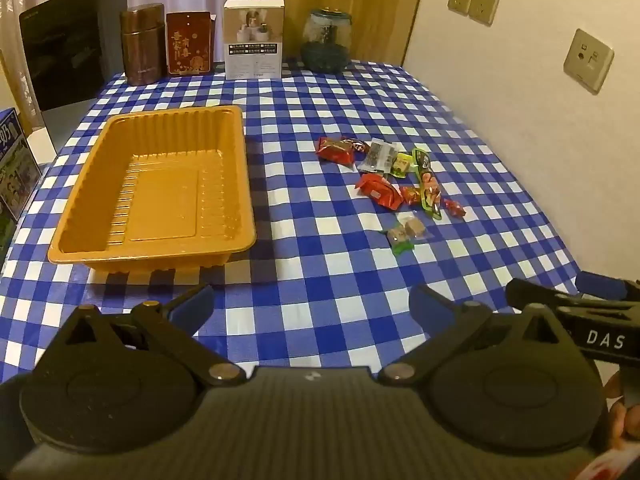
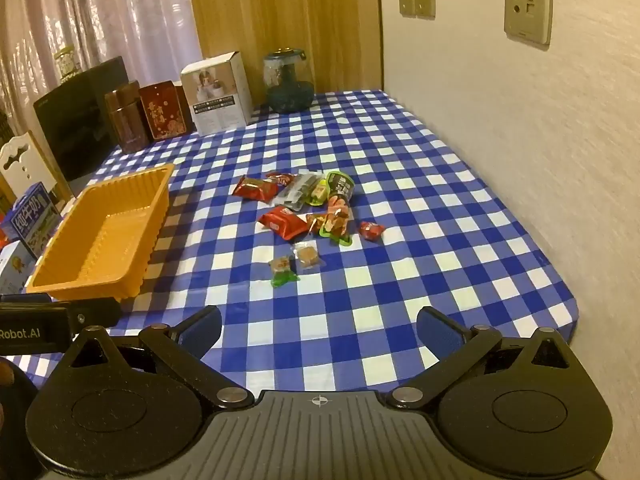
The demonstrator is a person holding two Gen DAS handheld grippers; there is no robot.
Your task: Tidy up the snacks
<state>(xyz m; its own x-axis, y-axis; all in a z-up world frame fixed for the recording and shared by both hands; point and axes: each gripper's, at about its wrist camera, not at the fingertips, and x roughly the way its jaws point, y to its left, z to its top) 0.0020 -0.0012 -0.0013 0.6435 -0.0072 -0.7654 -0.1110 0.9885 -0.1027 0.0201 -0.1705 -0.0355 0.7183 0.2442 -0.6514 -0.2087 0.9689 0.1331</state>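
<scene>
The snacks (image 2: 310,216) lie in a loose cluster on the table (image 2: 400,200), right of the tray (image 2: 104,240) and well apart from it. The cluster holds red packets (image 1: 378,190), a grey packet (image 1: 378,156), a long green packet (image 1: 426,180) and small clear-wrapped pieces (image 1: 406,232) at the near edge. Several wrappers overlap, so an exact count cannot be made; the print on them is too small to read.

The tray is orange, ribbed and holds nothing. In the right wrist view its near left corner is hidden behind the left gripper's body.

Beyond the tray, along the far edge of the table, stand a brown canister (image 1: 142,44), a red tin (image 1: 189,42), a white box (image 1: 254,38) and a glass jar (image 1: 326,40). The jar's contents are dark and cannot be identified. Left of the tray, a black panel (image 1: 68,44) and cartons (image 2: 34,216) are cut off by the frame edge.

The left gripper (image 1: 310,304) hangs over the near edge of the table, jaws spread wide, grasping nothing. The right gripper (image 2: 320,326) sits level with it to the right, jaws likewise released. In the left wrist view only part of the right gripper shows, at the right edge.
</scene>
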